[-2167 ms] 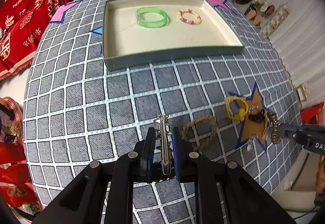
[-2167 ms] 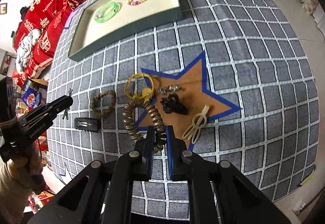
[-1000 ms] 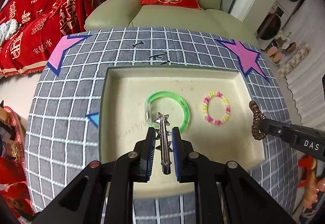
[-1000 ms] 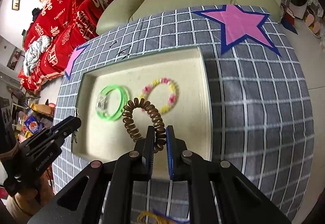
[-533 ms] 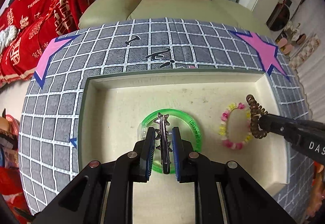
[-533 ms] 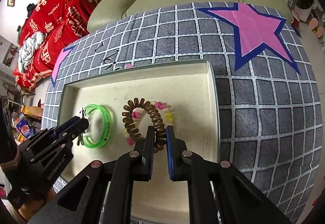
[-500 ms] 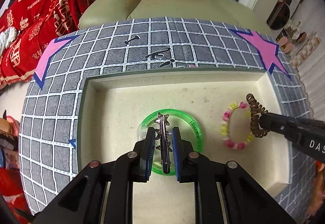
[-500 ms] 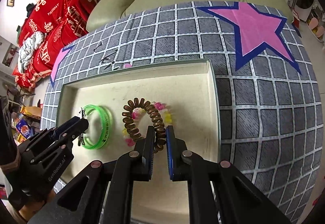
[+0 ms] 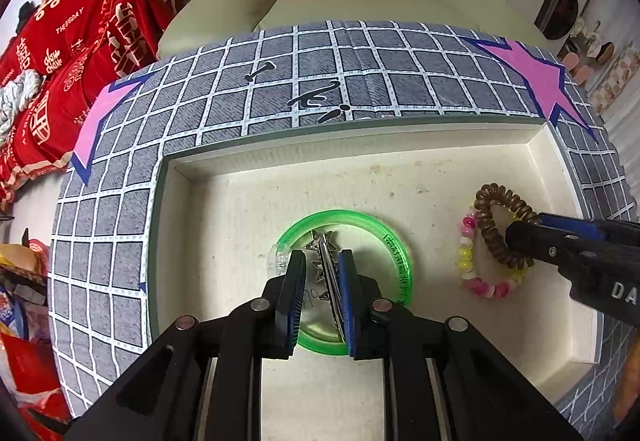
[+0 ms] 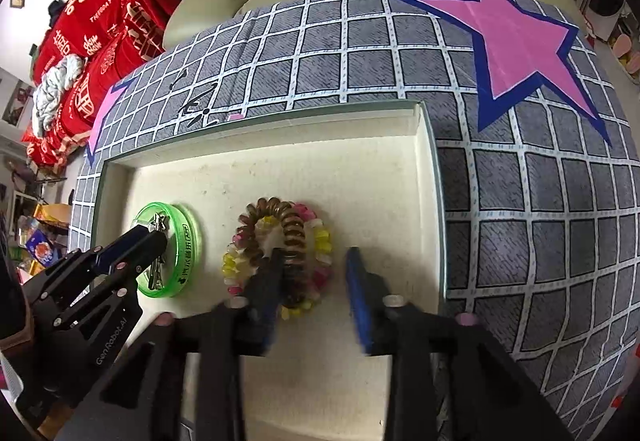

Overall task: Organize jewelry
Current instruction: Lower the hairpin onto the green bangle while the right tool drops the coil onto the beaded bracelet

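From my left wrist view, I'm at the drop-off step: my left gripper (image 9: 320,281) has parted slightly, the star hair clip (image 9: 326,273) leaning on its right pad inside the green bangle (image 9: 362,221) in the tray (image 9: 224,177); next I open wider and lift. From my right wrist view, my right gripper (image 10: 310,293) gapes wide, and the brown coil tie (image 10: 282,225), at its 11 o'clock, lies on the beaded bracelet (image 10: 324,241).

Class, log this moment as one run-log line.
left gripper: open, star hair clip over green bangle | right gripper: open, brown coil hair tie atop beaded bracelet
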